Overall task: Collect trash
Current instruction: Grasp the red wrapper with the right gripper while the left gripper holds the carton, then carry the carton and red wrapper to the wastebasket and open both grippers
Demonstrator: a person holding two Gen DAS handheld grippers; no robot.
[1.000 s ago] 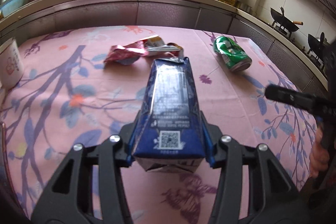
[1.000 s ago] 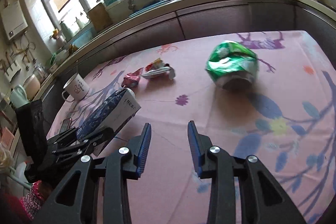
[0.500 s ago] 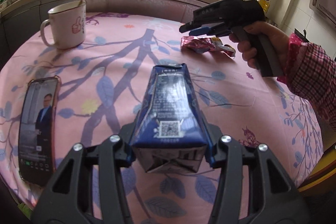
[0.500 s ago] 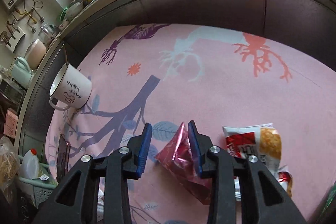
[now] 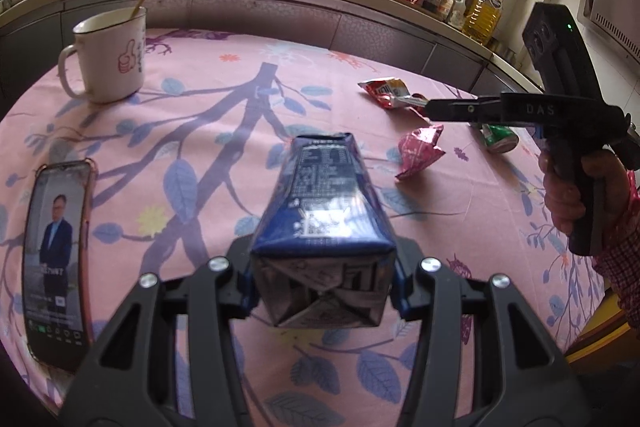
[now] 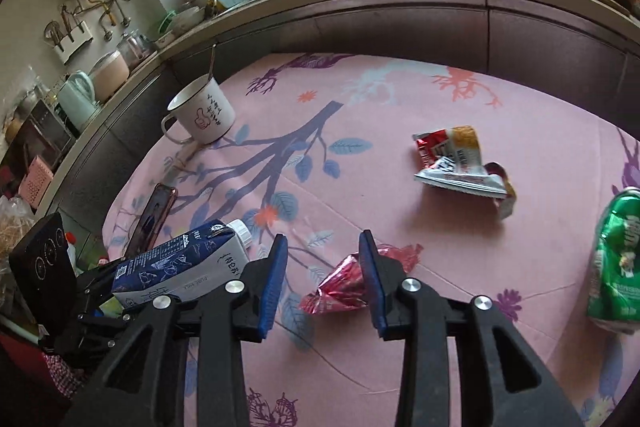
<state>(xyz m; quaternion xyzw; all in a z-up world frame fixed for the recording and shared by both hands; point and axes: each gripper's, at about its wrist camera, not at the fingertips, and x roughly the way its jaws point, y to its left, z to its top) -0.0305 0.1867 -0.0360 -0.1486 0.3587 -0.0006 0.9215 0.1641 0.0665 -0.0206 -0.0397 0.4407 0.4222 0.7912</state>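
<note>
1. Far left on the pink floral tablecloth (image 5: 240,75), a smartphone in a pink case (image 5: 56,255) lies face up with its screen lit; behind it stands a white enamel mug with a thumbs-up print (image 5: 110,59), a spoon handle poking out. Neither looks like trash.
2. At centre, the left gripper (image 5: 322,283) is clamped on the base of a dark blue milk carton with a white screw cap (image 5: 324,199), held clear above the cloth: one piece of litter picked up but, judging by these views, not yet binned. No bin is in view.
3. Right of the carton, the right gripper (image 6: 323,279) hangs with its jaws spread and holding nothing, above a crumpled red foil wrapper (image 6: 352,281) on the cloth; whether a finger touches it cannot be told.
4. Further right and back lies a red, white and orange snack packet (image 6: 456,163), flattened and untouched.
5. At the far right edge, a dented green drinks can (image 6: 616,255) lies on its side. By this count three items remain on the table.
</note>
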